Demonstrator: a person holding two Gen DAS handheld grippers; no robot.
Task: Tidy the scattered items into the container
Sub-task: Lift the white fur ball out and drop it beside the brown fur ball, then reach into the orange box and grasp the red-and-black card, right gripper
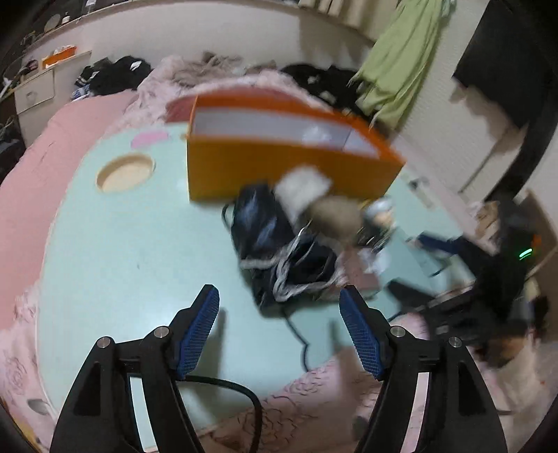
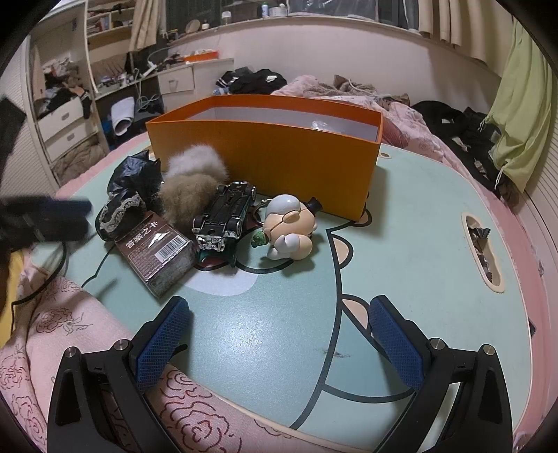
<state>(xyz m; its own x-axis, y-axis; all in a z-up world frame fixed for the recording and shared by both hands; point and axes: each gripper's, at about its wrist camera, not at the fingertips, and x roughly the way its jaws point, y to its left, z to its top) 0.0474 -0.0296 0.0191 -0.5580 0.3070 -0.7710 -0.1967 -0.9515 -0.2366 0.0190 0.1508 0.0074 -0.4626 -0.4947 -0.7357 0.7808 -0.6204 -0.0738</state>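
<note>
My left gripper (image 1: 279, 334) is spread and empty; the black pouch (image 1: 265, 226) lies at twelve o'clock, the orange box (image 1: 279, 167) beyond. My right gripper (image 2: 279, 341), also spread, is farther off.

Pale wall (image 2: 314, 59) curves round the room, w/ a long ledge (image 2: 244, 24) up top holding small bottles & bits. Beige curtains (image 2: 450, 21) hang at the dark window. White shelves & drawers (image 2: 66, 118) on the left, stuffed w/ clothes. A pink bed cover (image 2: 411, 115) w/ black clothes (image 2: 251, 80) piled on it. Green cloth (image 2: 523, 115) hangs at right.
</note>
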